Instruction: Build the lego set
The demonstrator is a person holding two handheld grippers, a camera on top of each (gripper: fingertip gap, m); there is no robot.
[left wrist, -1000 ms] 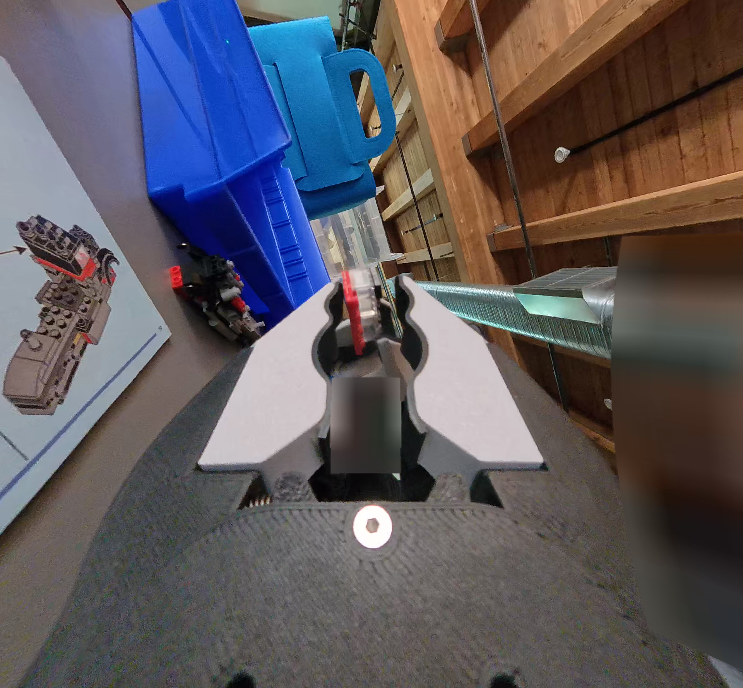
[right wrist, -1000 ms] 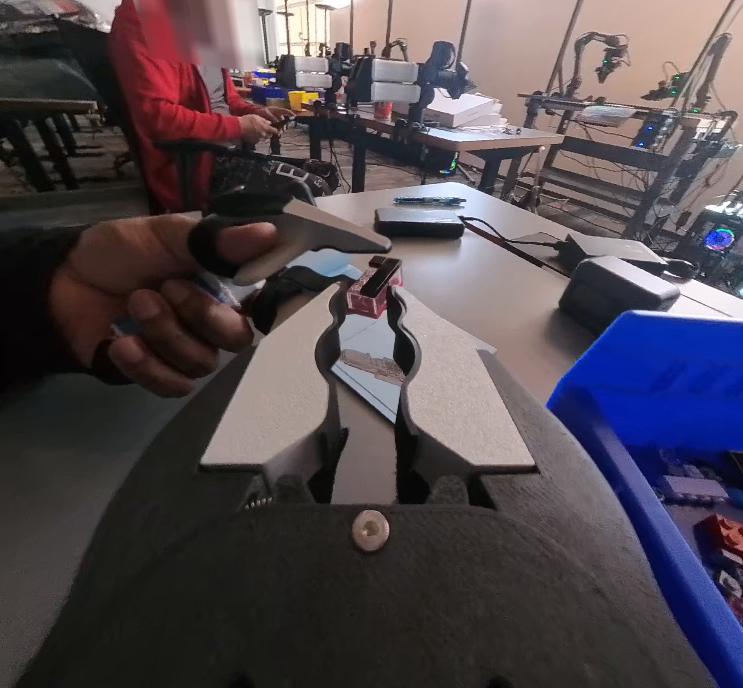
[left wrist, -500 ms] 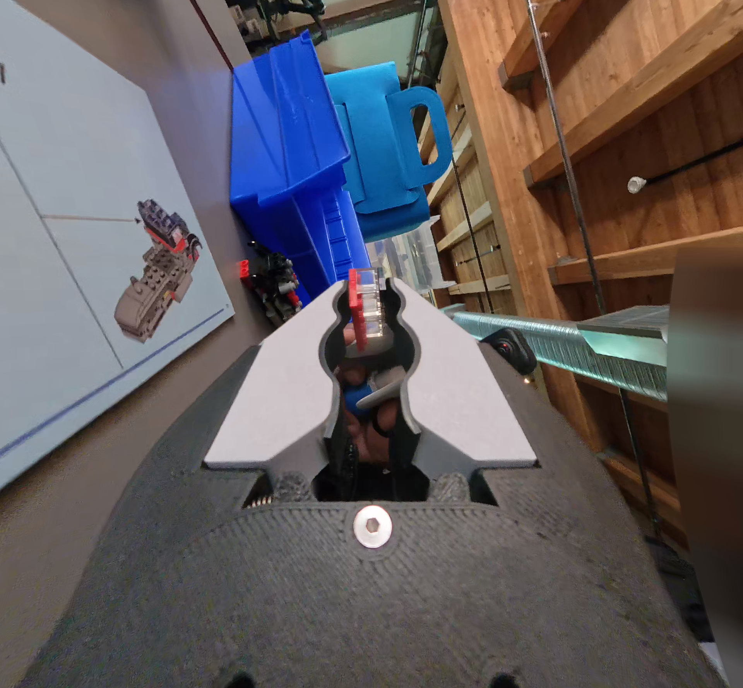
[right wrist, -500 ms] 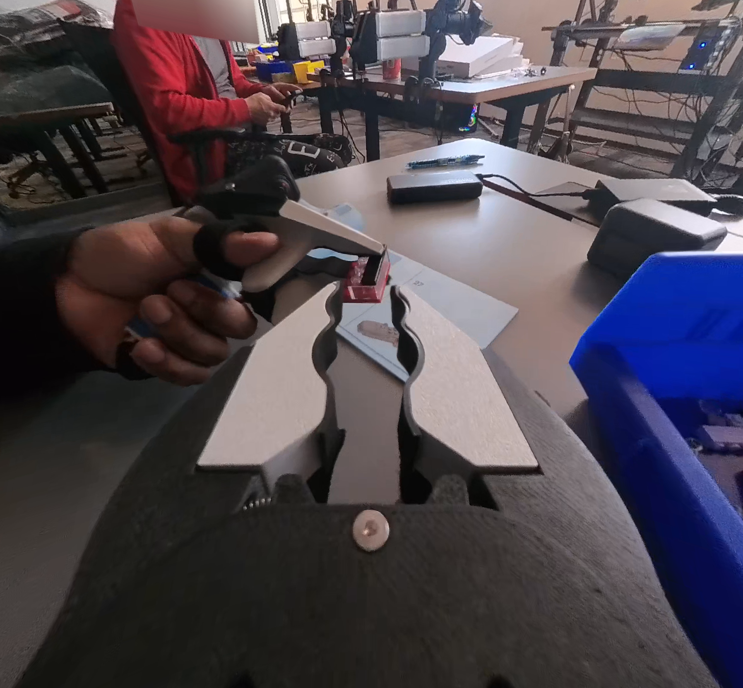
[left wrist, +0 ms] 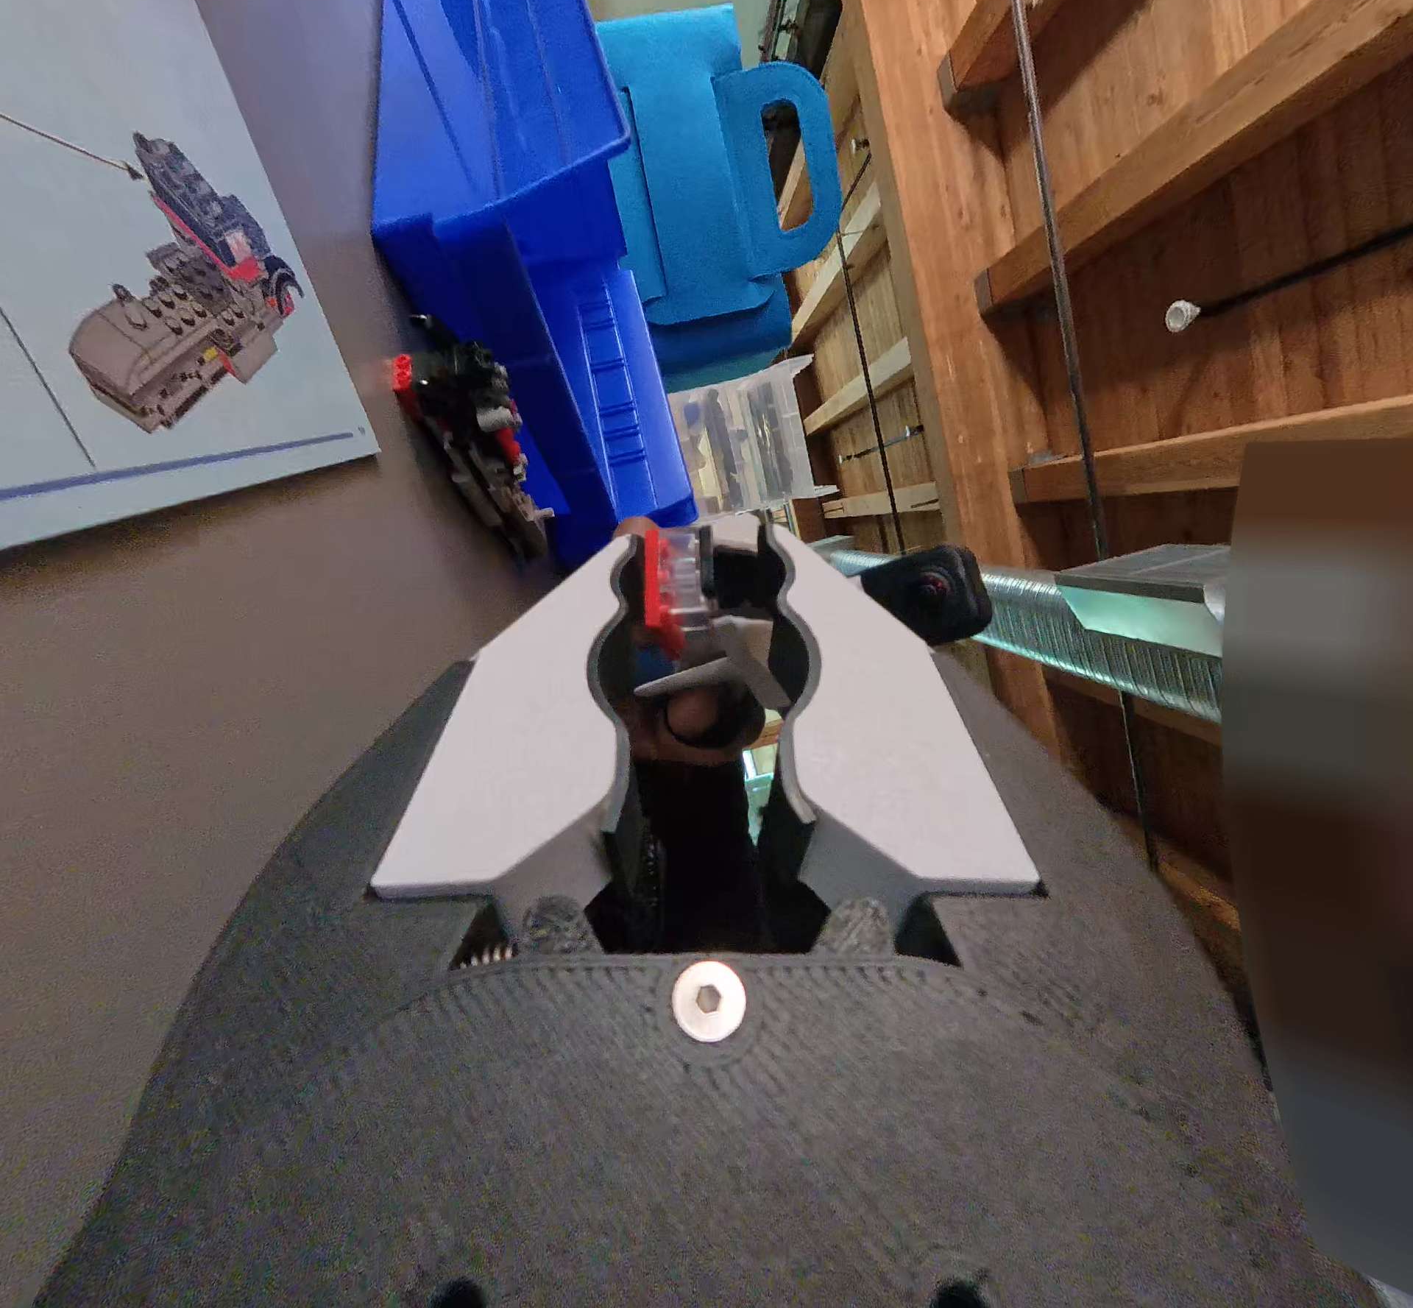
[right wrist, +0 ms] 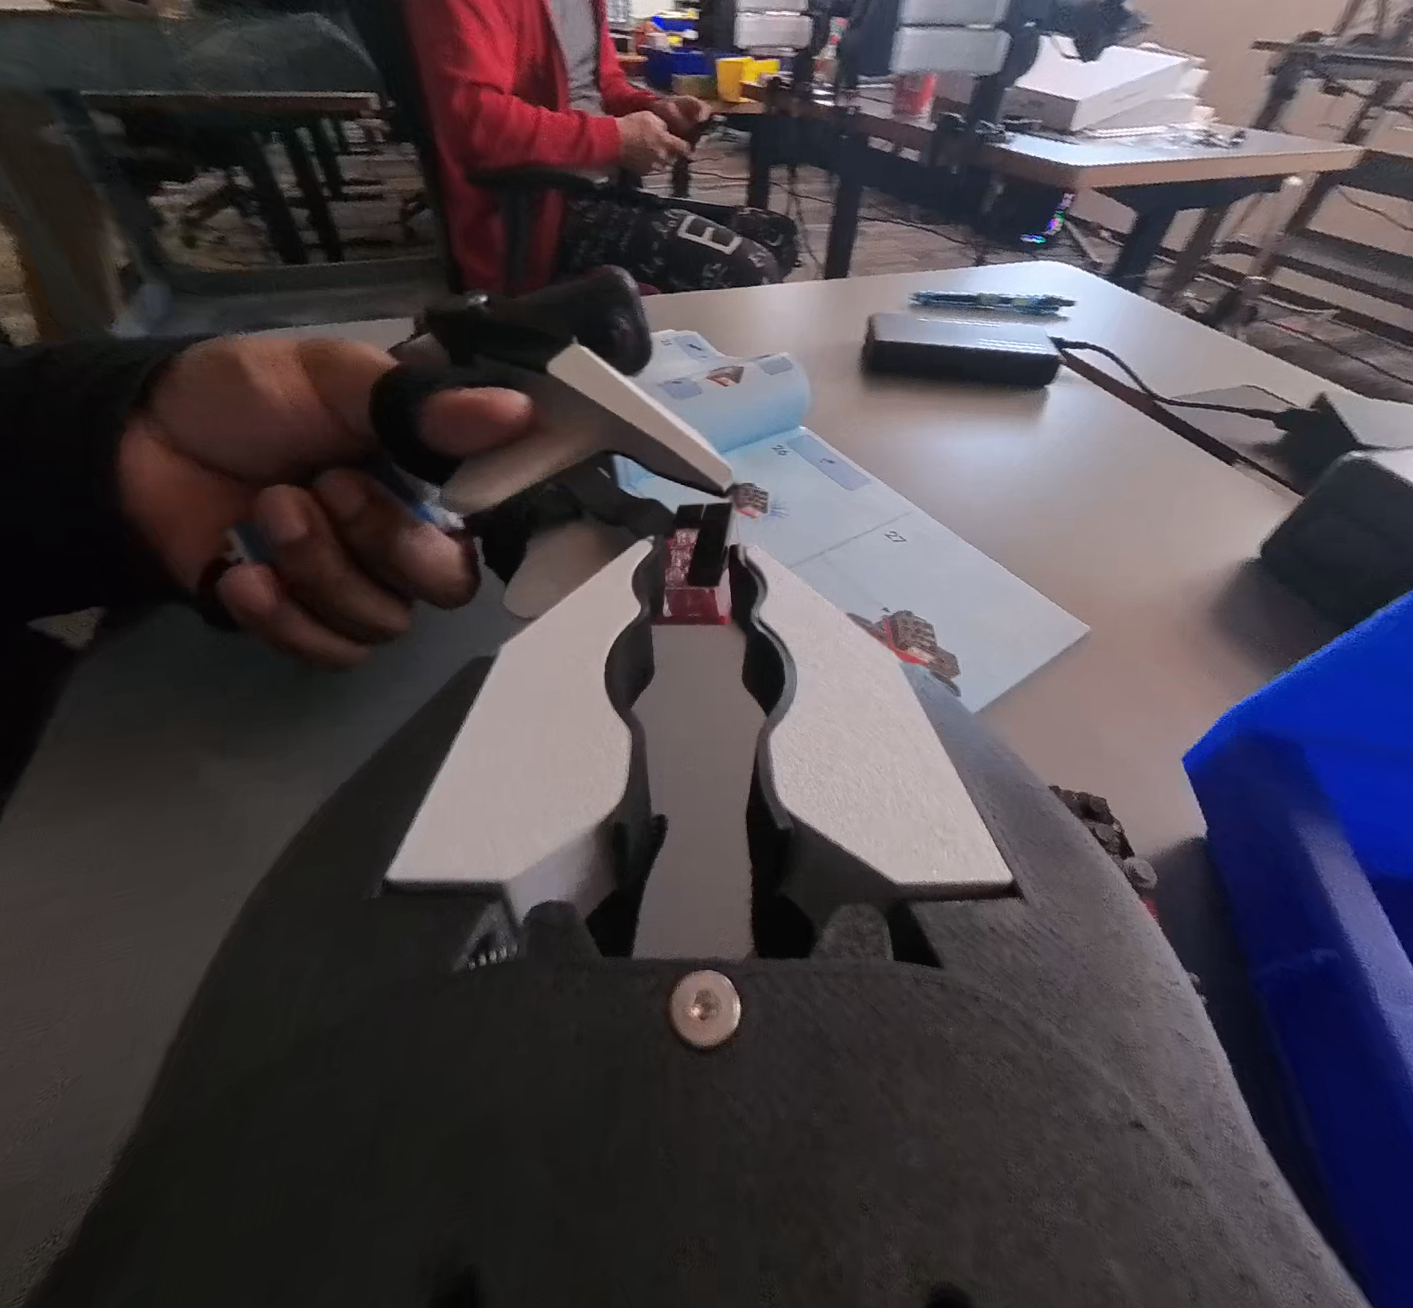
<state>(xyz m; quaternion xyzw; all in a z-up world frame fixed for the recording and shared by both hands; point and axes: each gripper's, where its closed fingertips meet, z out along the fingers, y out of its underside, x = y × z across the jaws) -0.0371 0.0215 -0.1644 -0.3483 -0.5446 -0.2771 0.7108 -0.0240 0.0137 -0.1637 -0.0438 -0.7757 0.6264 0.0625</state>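
A small Lego piece, a red plate with clear bricks (left wrist: 673,583), sits between my left gripper's (left wrist: 697,552) tips with a black brick (left wrist: 734,571) against the right finger. In the right wrist view the same red piece (right wrist: 688,598) is pinched at my right gripper's (right wrist: 692,560) tips, the black brick (right wrist: 707,545) standing upright on it. A hand holds the left gripper there, its upper finger (right wrist: 635,422) resting on the black brick. The right gripper's fingers (left wrist: 734,659) show behind the piece in the left wrist view. Both grippers grip the piece above the table.
An open instruction booklet (right wrist: 879,545) lies on the grey table (right wrist: 1070,445). A partly built dark model (left wrist: 474,430) sits by a blue bin (left wrist: 497,162). A power bank (right wrist: 959,357) and black adapter (right wrist: 1346,529) lie farther off. A person in red (right wrist: 497,86) sits behind. Only a small space, under 4 cm, lies between the two pairs of fingers.
The black brick has gone from tilted to upright on the red piece and now fills the left gripper's gap. Both grippers have shifted together, bringing more of the booklet into view.
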